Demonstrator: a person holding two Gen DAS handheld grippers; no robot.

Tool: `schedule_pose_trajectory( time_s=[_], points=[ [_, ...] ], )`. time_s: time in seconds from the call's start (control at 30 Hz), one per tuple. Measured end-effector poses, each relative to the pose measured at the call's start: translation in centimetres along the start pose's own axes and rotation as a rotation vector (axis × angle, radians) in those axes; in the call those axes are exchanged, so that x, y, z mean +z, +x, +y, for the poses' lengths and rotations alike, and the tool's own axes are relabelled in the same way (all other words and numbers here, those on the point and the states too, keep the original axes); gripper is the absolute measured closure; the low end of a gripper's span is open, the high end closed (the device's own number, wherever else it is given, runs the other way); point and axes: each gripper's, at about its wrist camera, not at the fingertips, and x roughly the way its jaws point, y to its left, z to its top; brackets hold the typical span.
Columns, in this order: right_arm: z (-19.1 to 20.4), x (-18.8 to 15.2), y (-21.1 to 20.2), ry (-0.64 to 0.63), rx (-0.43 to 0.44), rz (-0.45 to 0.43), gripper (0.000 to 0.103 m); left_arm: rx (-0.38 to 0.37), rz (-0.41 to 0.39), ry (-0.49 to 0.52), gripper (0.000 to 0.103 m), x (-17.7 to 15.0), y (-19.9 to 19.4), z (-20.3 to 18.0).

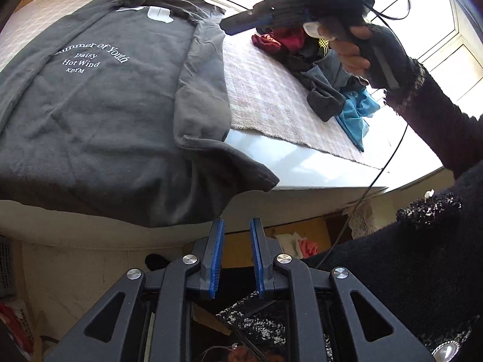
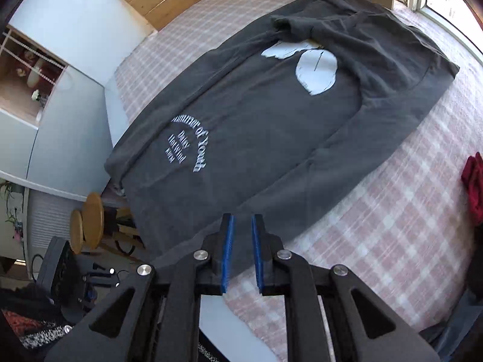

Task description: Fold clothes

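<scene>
A dark grey T-shirt (image 1: 105, 105) with white lettering lies flat on the table, both long sides folded inward, and its hem droops over the near edge. My left gripper (image 1: 237, 221) is open and empty, below the table edge just under that hanging hem. In the right wrist view the same T-shirt (image 2: 256, 126) stretches away from me. My right gripper (image 2: 242, 218) hovers open over its hem corner with nothing between the blue pads. From the left wrist view, the right gripper (image 1: 241, 24) is seen side-on, held by a hand above the shirt's far right edge.
A pink and white checked cloth (image 2: 392, 211) covers the table. A pile of red, black, grey and blue clothes (image 1: 326, 69) lies to the right, and a red garment (image 2: 474, 187) shows at the edge. Two wooden stools (image 2: 90, 223) stand by the table. A black sleeve (image 1: 437, 241) fills the right.
</scene>
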Motion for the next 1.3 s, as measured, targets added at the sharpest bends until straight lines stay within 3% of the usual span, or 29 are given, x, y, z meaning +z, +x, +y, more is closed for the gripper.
schedule_pose_trajectory(
  time_s=[0.13,0.27,0.43,0.5,0.57,0.63,0.7,0.9,0.97,1.0,1.2,1.3],
  points=[
    [6.3,-7.3,1.3,-0.084,0.044,0.007,0.09,0.033,0.004,-0.001,0.087,-0.9,-0.9,1.2],
    [10.6,-10.4,3.3,-0.181,-0.037,0.01,0.09,0.076,-0.008,0.008,0.088,-1.7,-2.6,2.5],
    [12.2,-11.2,5.0,-0.236,-0.247,0.017,0.09,0.118,-0.038,0.028,0.087,-3.0,-4.7,3.1],
    [12.4,-11.4,4.7,-0.226,-0.269,0.006,0.09,0.123,-0.049,0.033,0.087,-3.4,-5.2,2.9],
    [12.5,-11.7,4.2,-0.215,-0.275,-0.008,0.085,0.118,-0.058,0.038,0.087,-3.7,-5.4,2.7],
    [12.5,-11.5,4.2,-0.216,-0.331,-0.024,0.071,0.117,-0.063,0.05,0.087,-3.9,-5.4,2.3],
    [12.2,-11.0,4.6,-0.198,-0.37,-0.036,0.067,0.12,-0.065,0.064,0.087,-3.7,-5.2,1.9],
    [10.1,-10.7,5.4,-0.088,-0.266,0.012,0.067,0.13,-0.076,0.097,0.087,-3.3,-5.0,1.2],
    [9.4,-10.7,5.6,-0.051,-0.232,0.028,0.094,0.141,-0.079,0.109,0.087,-3.2,-4.8,1.0],
    [9.1,-10.6,5.8,-0.033,-0.214,0.036,0.097,0.143,-0.08,0.114,0.087,-3.2,-4.7,0.9],
    [9.4,-10.0,2.3,0.079,-0.049,-0.003,0.097,0.115,-0.106,0.148,0.087,-3.5,-4.1,-0.4],
    [11.3,-8.8,0.7,0.056,-0.08,-0.064,0.097,0.101,-0.157,0.171,0.087,-3.3,-4.2,-1.7]
  ],
)
